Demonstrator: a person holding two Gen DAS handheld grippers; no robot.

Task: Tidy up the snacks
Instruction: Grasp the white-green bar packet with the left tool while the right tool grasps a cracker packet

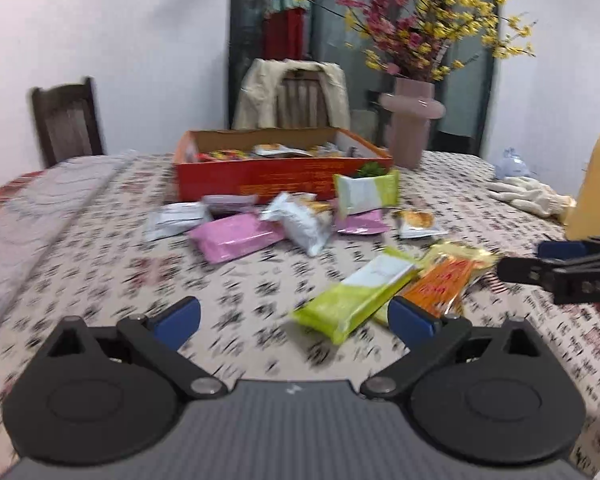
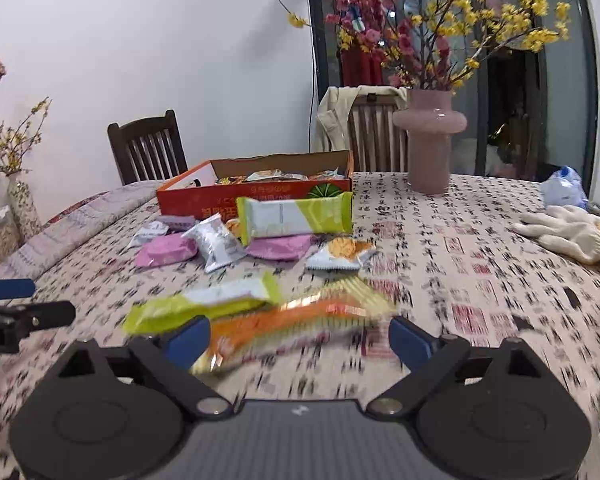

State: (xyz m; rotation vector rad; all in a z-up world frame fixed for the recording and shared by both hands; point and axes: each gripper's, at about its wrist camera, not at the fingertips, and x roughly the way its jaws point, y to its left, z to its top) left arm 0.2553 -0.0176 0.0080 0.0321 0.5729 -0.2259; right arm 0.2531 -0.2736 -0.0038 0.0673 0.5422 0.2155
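Now your right gripper spread wide, orange packet between fingers, not gripped. Left gripper also released, green packet just ahead. Red box far ahead, likely destination.

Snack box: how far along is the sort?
Partly done. The orange box already holds several packets. Nothing is in hand: left gripper and right gripper are both open, the right one hovering around the orange packet. Left on the tablecloth: that packet, two green bars, pink packs, and a few silver and white packets.
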